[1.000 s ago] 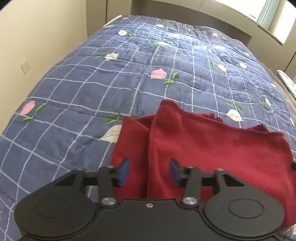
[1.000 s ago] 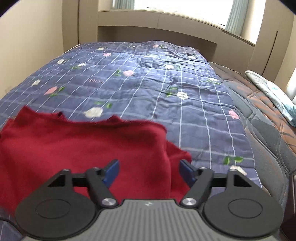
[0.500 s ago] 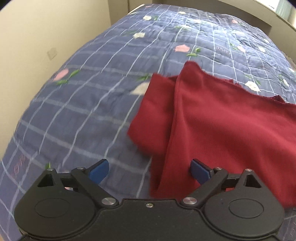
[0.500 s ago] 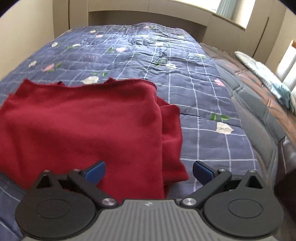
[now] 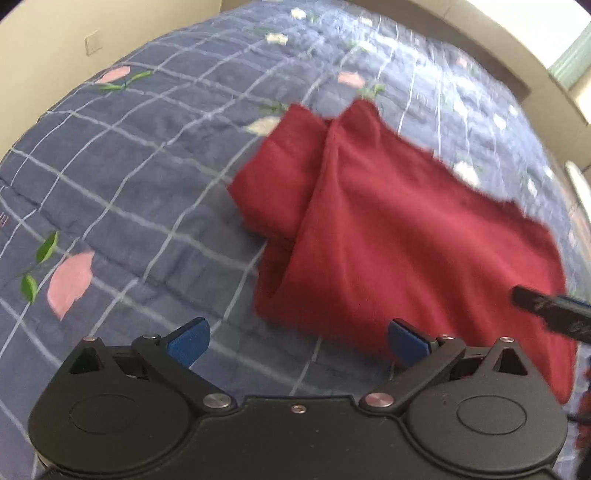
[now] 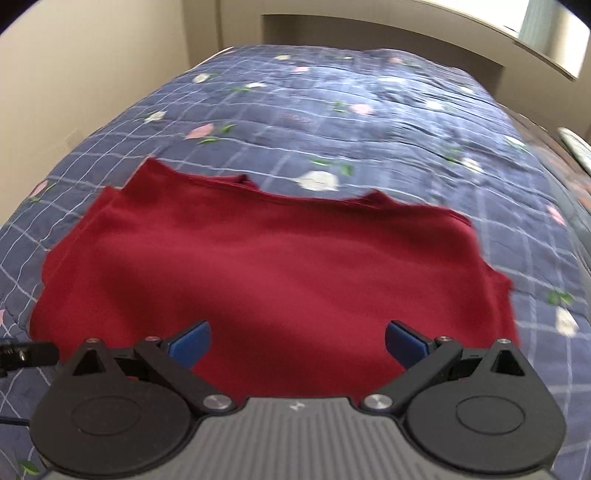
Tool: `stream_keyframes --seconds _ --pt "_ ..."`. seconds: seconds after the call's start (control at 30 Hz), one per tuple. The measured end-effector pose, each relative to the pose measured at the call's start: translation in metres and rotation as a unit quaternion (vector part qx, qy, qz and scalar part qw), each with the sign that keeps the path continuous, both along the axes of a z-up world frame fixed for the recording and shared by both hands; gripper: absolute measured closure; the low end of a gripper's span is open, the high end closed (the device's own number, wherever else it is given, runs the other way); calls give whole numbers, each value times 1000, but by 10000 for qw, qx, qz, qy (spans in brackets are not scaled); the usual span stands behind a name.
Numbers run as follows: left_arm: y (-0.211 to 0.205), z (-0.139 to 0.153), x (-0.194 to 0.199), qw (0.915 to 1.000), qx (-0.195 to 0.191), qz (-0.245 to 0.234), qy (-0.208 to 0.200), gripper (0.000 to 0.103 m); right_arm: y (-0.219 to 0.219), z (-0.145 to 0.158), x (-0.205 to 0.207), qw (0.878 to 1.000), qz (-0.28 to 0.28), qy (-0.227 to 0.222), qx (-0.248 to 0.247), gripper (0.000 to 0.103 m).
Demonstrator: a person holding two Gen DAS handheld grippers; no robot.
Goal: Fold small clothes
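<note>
Evidently soft, light and limp, the red garment [image 6: 280, 273] lies partly folded on the bed [image 6: 369, 110], best pinched at a corner or hem; left gripper [image 5: 297, 341] opening, right gripper [image 6: 297, 341] open, fingers empty.

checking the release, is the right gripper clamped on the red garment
No, the right gripper stands wide open above the red garment, pads gripping nothing.

Bed covered by a blue quilt [image 5: 155, 177] with a white grid pattern and scattered pink and white flowers with green leaves. Beige wall [image 5: 66, 33] along the bed's side, bearing a pale wall plate [image 5: 92, 42]. Beige headboard ledge [image 6: 388, 26] behind the bed; a bright window [image 6: 554, 18] above it.
</note>
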State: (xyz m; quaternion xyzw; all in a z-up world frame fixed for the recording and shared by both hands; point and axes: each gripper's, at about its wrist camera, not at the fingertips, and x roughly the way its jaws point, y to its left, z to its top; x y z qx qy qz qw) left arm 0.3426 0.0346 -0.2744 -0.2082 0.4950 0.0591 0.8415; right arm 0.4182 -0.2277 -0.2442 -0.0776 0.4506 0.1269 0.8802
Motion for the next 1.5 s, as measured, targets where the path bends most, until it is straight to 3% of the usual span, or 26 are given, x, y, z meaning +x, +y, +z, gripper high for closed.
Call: stream_keyframes --seconds 0.13,0.53,0.8,1.5 --pt "7 -2 9 9998 -71 33 -187 1 19 -7 9 9997 222 -80 -80 0" --pt "17 -24 20 9951 -672 719 -52 1 28 -37 10 9983 465 161 -313 0" --pt "17 -26 17 9903 -592 1253 -57 1 31 -40 15 9975 504 290 -393 0" --pt "7 -24 13 9854 -363 1663 -25 2 27 -42 17 9973 589 326 -305 0"
